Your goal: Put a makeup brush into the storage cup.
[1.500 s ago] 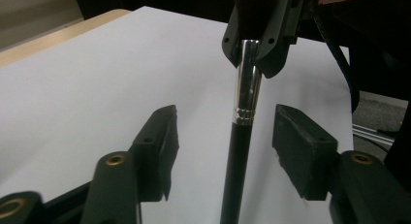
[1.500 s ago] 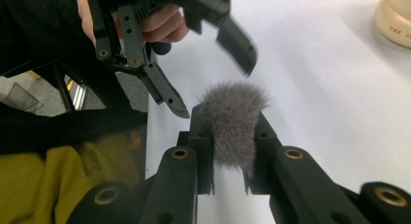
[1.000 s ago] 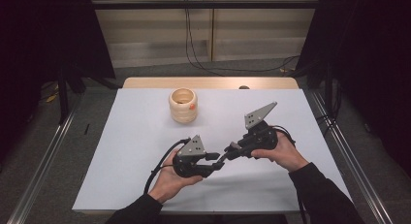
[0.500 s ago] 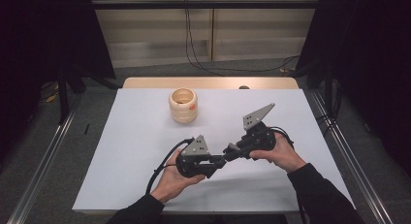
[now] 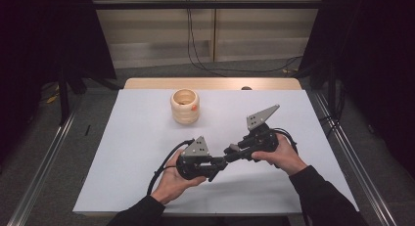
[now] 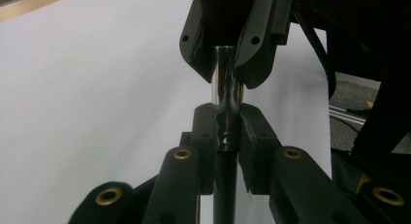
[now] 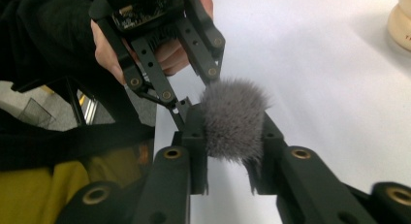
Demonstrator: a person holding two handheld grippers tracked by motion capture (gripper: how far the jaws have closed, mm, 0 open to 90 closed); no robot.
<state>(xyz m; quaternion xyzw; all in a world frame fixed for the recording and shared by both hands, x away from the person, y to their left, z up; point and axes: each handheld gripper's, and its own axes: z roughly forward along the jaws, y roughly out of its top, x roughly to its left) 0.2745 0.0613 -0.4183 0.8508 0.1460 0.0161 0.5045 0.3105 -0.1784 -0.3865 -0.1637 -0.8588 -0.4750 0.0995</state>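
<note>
A brush with a chrome ferrule (image 6: 224, 78), a dark handle and a grey tuft of bristles (image 7: 232, 122) is held between both grippers above the white table (image 5: 137, 138). My left gripper (image 6: 227, 112) is shut on the ferrule and handle end. Facing it tip to tip, my right gripper (image 7: 232, 112) is shut on the bristle tuft. In the high view the left gripper (image 5: 221, 163) and right gripper (image 5: 231, 150) meet near the table's front middle. From the right gripper view, the left gripper (image 7: 196, 88) and the hand holding it sit just beyond the bristles.
A round pale wooden holder (image 5: 185, 106) with an orange mark stands at the back middle of the table; its edge shows in the right gripper view (image 7: 401, 15). Metal rails run along both sides of the table. A wooden strip (image 5: 210, 83) borders the far edge.
Both hands have drifted only slightly, the left gripper a touch toward the right. Both jaws keep the same hold on the brush.
</note>
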